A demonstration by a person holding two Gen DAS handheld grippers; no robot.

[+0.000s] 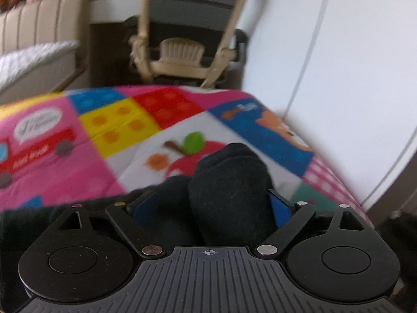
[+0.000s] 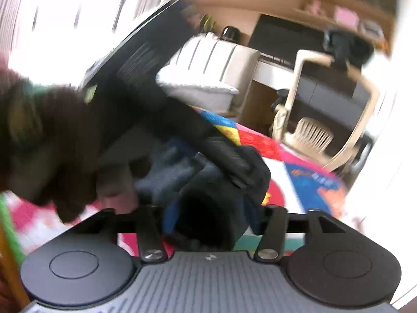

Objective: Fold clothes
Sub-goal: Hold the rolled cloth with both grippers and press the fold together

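Note:
A bundle of black socks [image 1: 229,182] lies on a bright patchwork quilt [image 1: 117,130]. My left gripper [image 1: 208,198] stands wide around the bundle, and the dark cloth fills the gap between its blue pads [image 1: 280,208]. In the blurred right wrist view, my right gripper [image 2: 211,214] has a rolled black sock [image 2: 208,208] between its blue pads [image 2: 169,216], with the jaws partly apart. The left gripper's black finger [image 2: 226,161] lies across the same bundle, just beyond. A hand [image 2: 114,185] in a brown sleeve [image 2: 39,135] reaches in from the left.
A beige office chair [image 1: 187,26] stands past the far edge of the quilt [image 2: 299,180], in front of a desk. A cream upholstered seat with a white cover [image 1: 34,60] is at the left. White wardrobe doors [image 1: 338,78] run along the right.

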